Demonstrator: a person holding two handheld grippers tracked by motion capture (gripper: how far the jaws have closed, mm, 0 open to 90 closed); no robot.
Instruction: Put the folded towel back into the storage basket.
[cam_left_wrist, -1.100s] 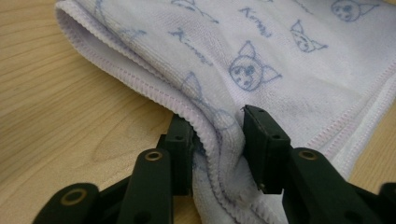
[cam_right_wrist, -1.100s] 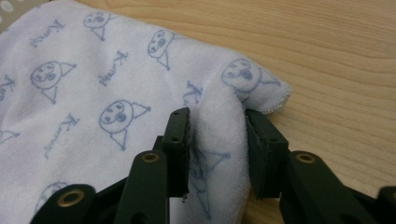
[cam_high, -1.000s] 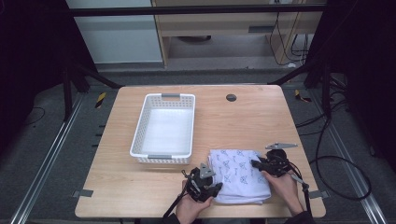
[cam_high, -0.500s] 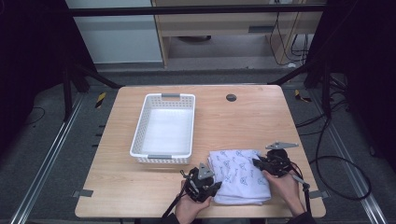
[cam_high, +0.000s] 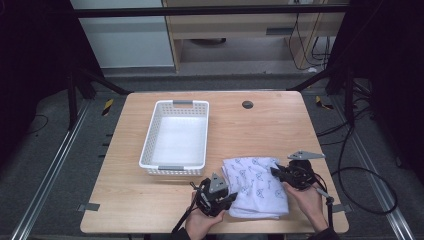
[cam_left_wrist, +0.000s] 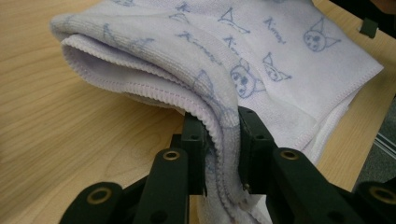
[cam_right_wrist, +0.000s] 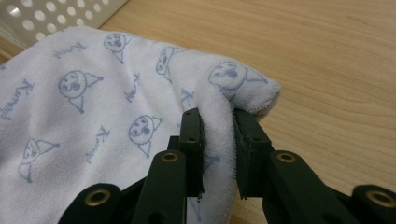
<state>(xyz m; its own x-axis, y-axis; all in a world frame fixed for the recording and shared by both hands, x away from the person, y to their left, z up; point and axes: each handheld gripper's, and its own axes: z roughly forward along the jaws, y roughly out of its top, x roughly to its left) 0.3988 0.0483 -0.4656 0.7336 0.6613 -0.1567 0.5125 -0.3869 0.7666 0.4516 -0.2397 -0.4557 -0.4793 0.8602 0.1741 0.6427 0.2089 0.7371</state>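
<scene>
Both grippers' fingers have just closed, left gripper (cam_high: 231, 199) and right gripper (cam_high: 274, 171) now pinching the folded white cartoon-printed towel (cam_high: 255, 186), ready for lifting.

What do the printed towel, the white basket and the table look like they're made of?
Towel: soft looped fabric, probably microfibre or terry, matte, with a stitched hem and pale blue cartoon print. Basket: likely moulded plastic, smooth white, walls pierced by rows of holes. Table: light wood-grain top, possibly laminate, low sheen.
</scene>
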